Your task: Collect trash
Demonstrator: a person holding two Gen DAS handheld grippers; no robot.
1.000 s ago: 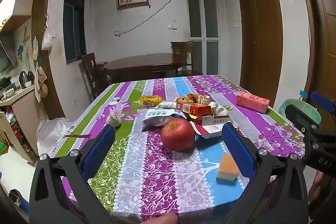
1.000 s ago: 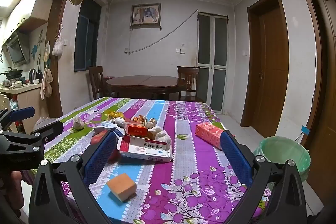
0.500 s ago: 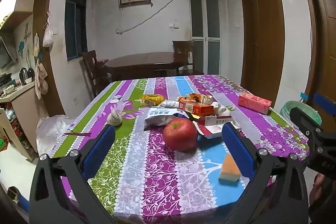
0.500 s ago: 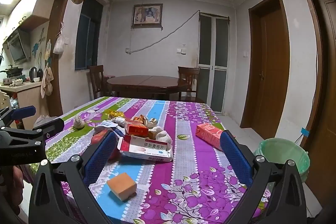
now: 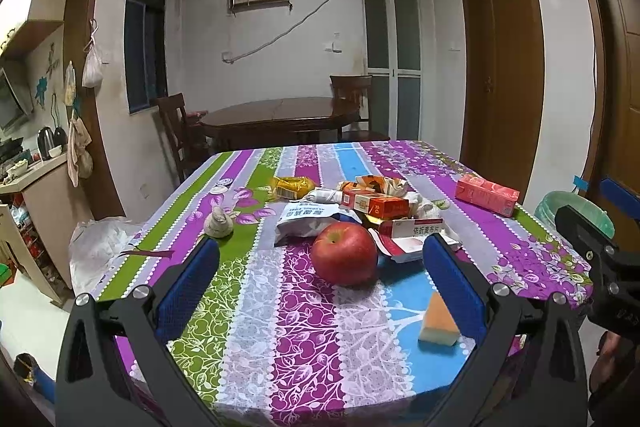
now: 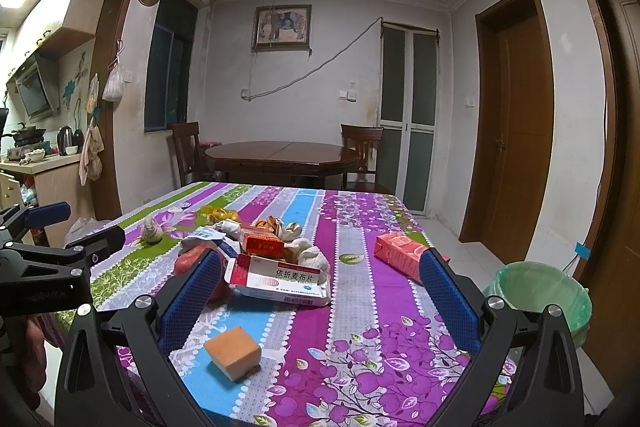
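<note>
Here, two black hand-held grippers with blue finger pads hover at the near edge of a table covered in a purple, green and blue striped floral cloth [image 5: 248, 327]. The left gripper [image 5: 320, 283] has its jaws spread wide and holds nothing; the right gripper [image 6: 320, 291] is likewise spread apart and holds nothing. Nearest lies an orange sponge block [image 6: 233, 351], alone on a blue stripe. Just beyond it, a red apple [image 5: 345, 253] rests beside an opened white and red medicine box [image 6: 280, 279]. Behind these is a cluster of trash: a crumpled white packet [image 5: 310, 223], a small red carton [image 5: 374, 203], wadded tissue [image 6: 310, 254] and a yellow wrapper [image 5: 291, 185]. A pink box [image 6: 402, 253] lies apart towards the right edge, and a crumpled paper ball [image 5: 218, 223] sits towards the left. Past the right side of the table stands a bin lined with a green bag [image 6: 540, 291]. Farther back are a dark wooden table [image 6: 280, 155] and chairs.
</note>
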